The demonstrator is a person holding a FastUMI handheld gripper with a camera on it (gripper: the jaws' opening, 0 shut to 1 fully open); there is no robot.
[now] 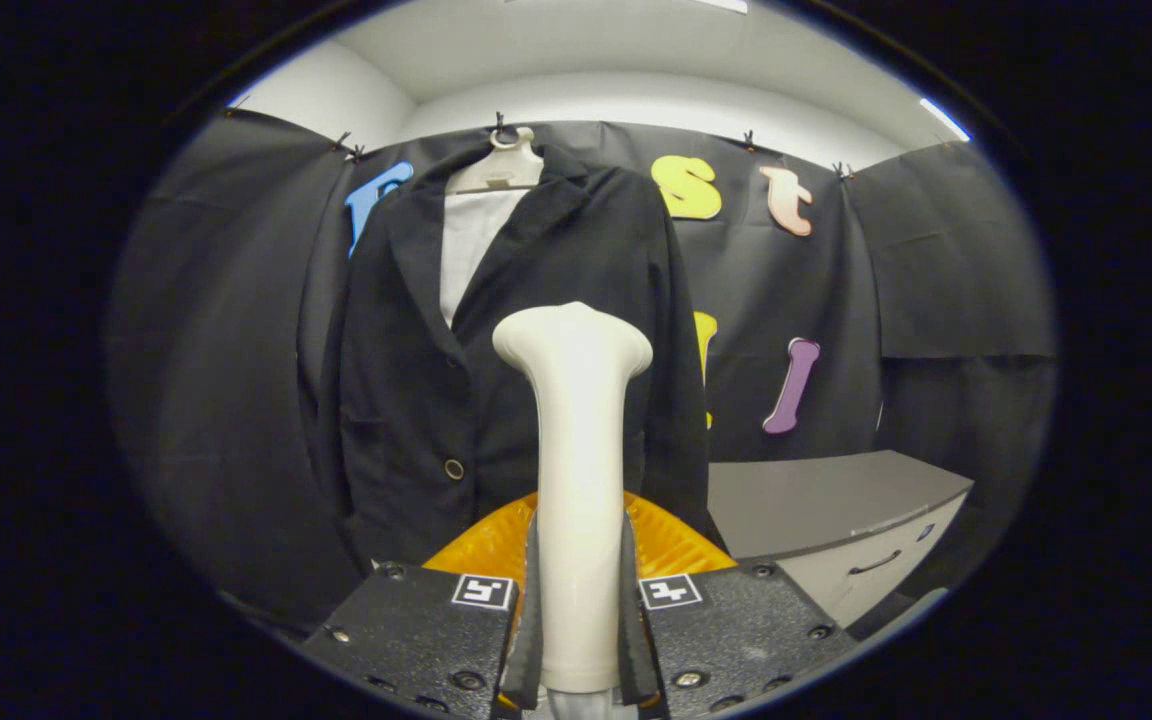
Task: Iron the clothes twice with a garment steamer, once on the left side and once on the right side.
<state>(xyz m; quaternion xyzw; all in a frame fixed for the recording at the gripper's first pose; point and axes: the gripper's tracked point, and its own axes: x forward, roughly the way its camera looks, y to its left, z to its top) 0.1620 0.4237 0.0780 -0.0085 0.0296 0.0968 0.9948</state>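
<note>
- Fingers (pixel 577 610) clamped on the white handle of the garment steamer (pixel 576 420), one pressing each side of the handle near its lower end.
- Steamer upright between the fingers, its flared head at the top, facing away toward the jacket.
- Orange ribbed body (pixel 481 545) just beyond the fingers, spreading left and right behind the handle; what it belongs to cannot be told.
- Dark jacket (pixel 406 400) hanging straight ahead, far of the steamer, on a white hanger (pixel 501 165) hooked at the top of the black booth wall (pixel 226 350).
- Jacket front open at the collar over a white panel (pixel 466 245); lapels folded out, a round button (pixel 453 468) low on the front, just left of the steamer handle.
- Steamer head level with the jacket's middle, overlapping its right half; touching or apart cannot be told.
- Grey cabinet (pixel 836 500) to the right, near the wall, with a flat top surface and a pale drawer front carrying a dark handle (pixel 874 563).
- White ceiling (pixel 636 60) above the wall.
</note>
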